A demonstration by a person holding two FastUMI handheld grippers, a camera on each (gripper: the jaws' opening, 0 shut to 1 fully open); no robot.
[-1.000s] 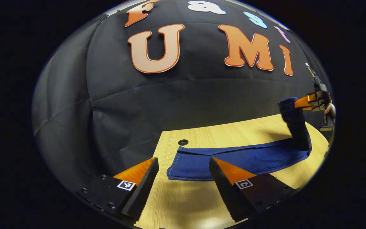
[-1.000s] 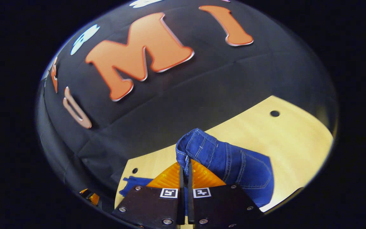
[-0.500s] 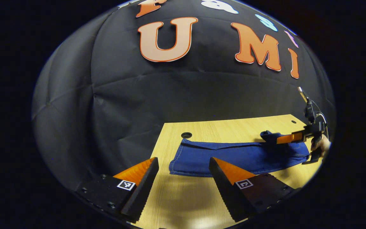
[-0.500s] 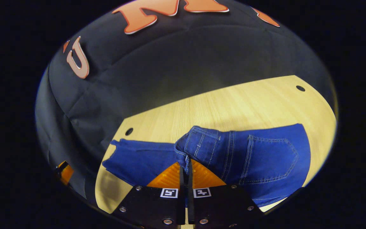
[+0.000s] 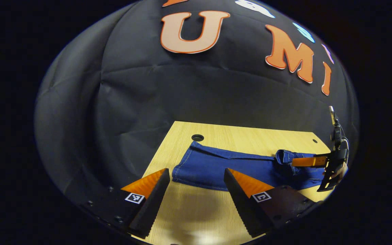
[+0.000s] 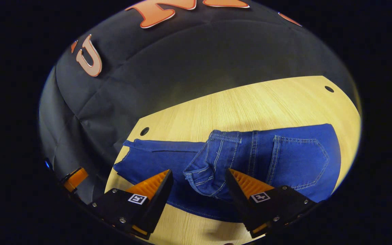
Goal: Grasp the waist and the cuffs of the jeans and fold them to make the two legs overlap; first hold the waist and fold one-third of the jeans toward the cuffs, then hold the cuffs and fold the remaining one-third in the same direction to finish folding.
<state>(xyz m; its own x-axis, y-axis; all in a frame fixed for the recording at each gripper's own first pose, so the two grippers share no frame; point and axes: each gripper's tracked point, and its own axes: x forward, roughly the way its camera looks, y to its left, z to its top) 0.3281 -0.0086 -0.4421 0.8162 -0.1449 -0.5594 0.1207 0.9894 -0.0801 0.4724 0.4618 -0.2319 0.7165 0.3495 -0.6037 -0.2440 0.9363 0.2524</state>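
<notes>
Blue jeans lie lengthwise on the wooden table, legs overlapped. The waist part is folded over onto the legs, its waistband corner rumpled and lying between the fingers of my right gripper, which is open just above it. The cuffs lie flat at the jeans' other end. My left gripper hovers open in front of the cuffs, holding nothing. In the left gripper view the right gripper appears far right over the folded waist, with a hand behind it.
The table has a round cable hole near the cuffs and a smaller hole at the far corner. Black cloth walls stand close behind the table. Bare wood lies behind the jeans and in front of the cuffs.
My right gripper lowered the lifted waist onto the legs, then opened and let it go. The left gripper stayed open and drifted slightly nearer the cuffs.
</notes>
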